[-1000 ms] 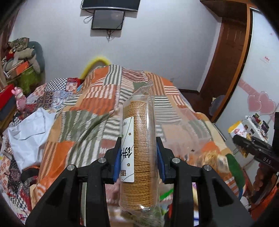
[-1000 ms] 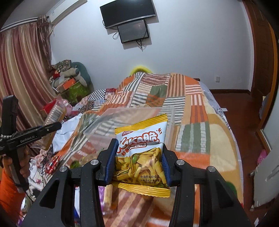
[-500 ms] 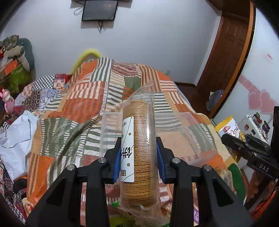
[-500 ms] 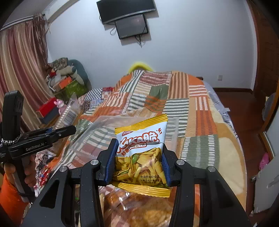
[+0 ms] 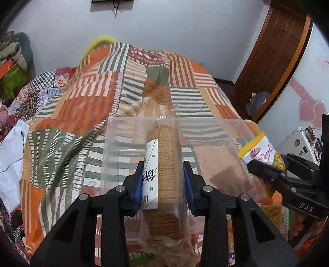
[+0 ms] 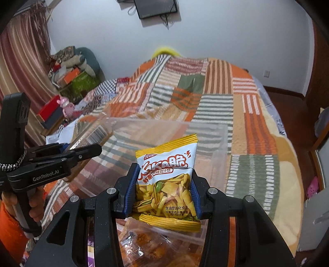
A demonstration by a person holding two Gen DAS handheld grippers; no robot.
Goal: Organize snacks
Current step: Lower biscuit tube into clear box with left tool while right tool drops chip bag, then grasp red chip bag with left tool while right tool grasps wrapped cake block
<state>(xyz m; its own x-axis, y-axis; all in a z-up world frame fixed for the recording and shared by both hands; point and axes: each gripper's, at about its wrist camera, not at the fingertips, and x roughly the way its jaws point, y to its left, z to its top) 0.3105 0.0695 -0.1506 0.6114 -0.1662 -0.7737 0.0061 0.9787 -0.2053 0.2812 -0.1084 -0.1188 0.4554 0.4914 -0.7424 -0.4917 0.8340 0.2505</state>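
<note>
Dim, soft indoor light; fisheye-warped, dark-vignetted edges.

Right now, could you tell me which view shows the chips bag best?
The right wrist view: the chips bag faces the camera, held in the right gripper. The left wrist view shows only its upper end at the right edge.

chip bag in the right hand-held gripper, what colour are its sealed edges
Yellow on the chip bag, clearest in the right wrist view.

Home bedroom: patchwork quilt (image 6: 205,98) on bed, wall TV (image 6: 156,8), curtain (image 6: 22,67), wooden door (image 5: 273,61)
</note>
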